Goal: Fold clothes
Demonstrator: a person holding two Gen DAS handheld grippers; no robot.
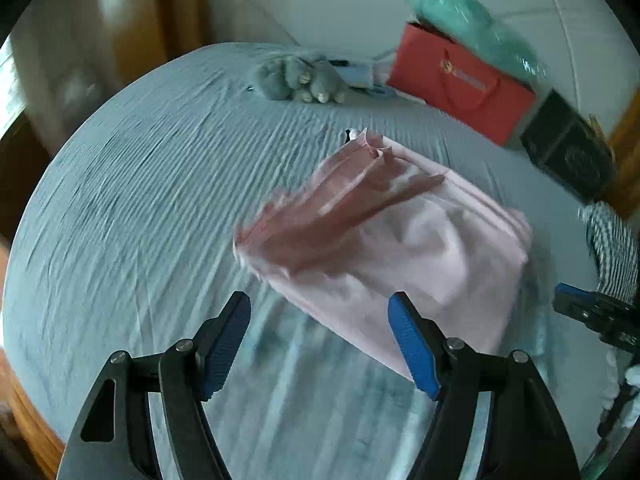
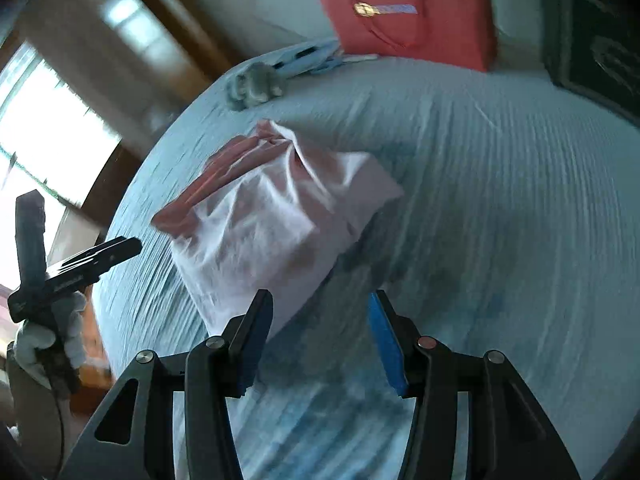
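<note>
A pink garment (image 1: 400, 240) lies folded into a rough bundle on the light blue bed sheet (image 1: 140, 208); it also shows in the right wrist view (image 2: 272, 216). My left gripper (image 1: 320, 304) is open and empty, hovering just in front of the garment's near edge. My right gripper (image 2: 320, 304) is open and empty, close to the garment's near corner. The left gripper appears at the left edge of the right wrist view (image 2: 80, 260), and the right gripper at the right edge of the left wrist view (image 1: 592, 312). Both views are motion-blurred.
A red paper bag (image 1: 460, 84) stands at the head of the bed with a teal plastic bundle (image 1: 472, 20) on it. A grey plush toy (image 1: 300, 76) lies to its left. A dark box (image 1: 568, 148) and a striped cloth (image 1: 612, 252) are at the right.
</note>
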